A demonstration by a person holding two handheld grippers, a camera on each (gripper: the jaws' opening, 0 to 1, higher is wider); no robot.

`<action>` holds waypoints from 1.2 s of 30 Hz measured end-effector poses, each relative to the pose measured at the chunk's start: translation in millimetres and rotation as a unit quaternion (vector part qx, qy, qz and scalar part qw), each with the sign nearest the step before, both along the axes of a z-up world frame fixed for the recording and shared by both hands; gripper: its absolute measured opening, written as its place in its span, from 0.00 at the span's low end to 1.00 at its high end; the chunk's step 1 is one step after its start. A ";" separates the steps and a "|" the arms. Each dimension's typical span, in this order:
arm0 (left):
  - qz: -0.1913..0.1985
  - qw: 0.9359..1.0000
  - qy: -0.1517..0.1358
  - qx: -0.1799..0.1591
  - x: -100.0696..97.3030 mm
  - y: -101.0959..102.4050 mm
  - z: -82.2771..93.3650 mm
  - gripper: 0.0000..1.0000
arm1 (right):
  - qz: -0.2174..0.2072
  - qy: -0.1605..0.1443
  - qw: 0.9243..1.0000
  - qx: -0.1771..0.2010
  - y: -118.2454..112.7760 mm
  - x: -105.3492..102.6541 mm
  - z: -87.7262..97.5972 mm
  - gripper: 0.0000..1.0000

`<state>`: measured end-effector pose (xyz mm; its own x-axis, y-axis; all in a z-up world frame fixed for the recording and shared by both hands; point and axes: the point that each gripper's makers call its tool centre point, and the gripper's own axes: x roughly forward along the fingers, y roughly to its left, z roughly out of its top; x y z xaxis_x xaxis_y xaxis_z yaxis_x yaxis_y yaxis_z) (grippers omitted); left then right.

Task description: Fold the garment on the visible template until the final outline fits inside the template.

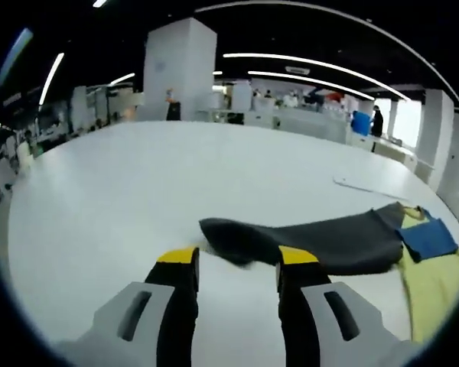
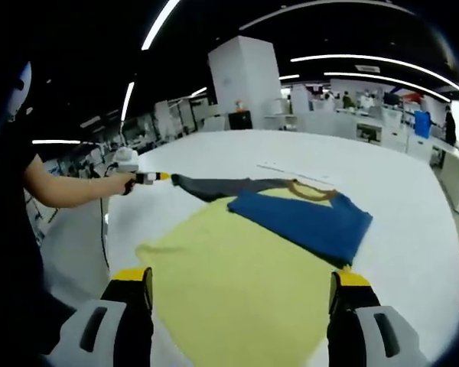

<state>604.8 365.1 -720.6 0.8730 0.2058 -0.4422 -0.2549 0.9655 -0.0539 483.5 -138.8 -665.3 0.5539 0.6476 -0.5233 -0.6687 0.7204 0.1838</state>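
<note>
A garment lies spread on the white table (image 2: 413, 229): a pale yellow body (image 2: 237, 267), a blue panel (image 2: 306, 218) folded over it, and a dark grey sleeve (image 2: 214, 186) stretched out to the left. In the left gripper view the grey sleeve (image 1: 329, 241) runs in from the right, and its end lies just beyond the tips of my left gripper (image 1: 237, 260). The jaws stand apart with no cloth pinched between them. My right gripper (image 2: 241, 294) hangs wide open over the yellow body's near edge. The left gripper (image 2: 149, 177) sits at the sleeve's tip.
A person's bare arm (image 2: 61, 187) reaches in from the left, holding the left gripper. A thin pale outline (image 2: 291, 170) lies on the table behind the garment. Bare tabletop (image 1: 176, 176) stretches far ahead. Desks, a white pillar (image 1: 180, 69) and people stand beyond.
</note>
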 end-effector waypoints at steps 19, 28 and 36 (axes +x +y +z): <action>0.020 1.000 0.021 -0.006 18.0 2.5 -26.7 0.21 | -0.031 0.023 0.999 -0.002 -9.7 1.4 -15.4 0.89; 0.038 0.998 0.042 -0.014 14.2 0.1 -37.9 0.14 | -0.040 0.025 0.999 -0.009 -15.5 -2.2 -17.2 0.87; 0.057 0.996 0.040 -0.058 19.5 -4.9 -37.6 0.09 | -0.046 0.026 0.998 -0.020 -20.4 -4.5 -19.8 0.85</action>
<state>624.4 360.2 -758.2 0.8082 0.2448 -0.5355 -0.3706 0.9183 -0.1395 479.0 -159.2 -685.1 0.5809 0.5738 -0.5773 -0.5904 0.7853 0.1865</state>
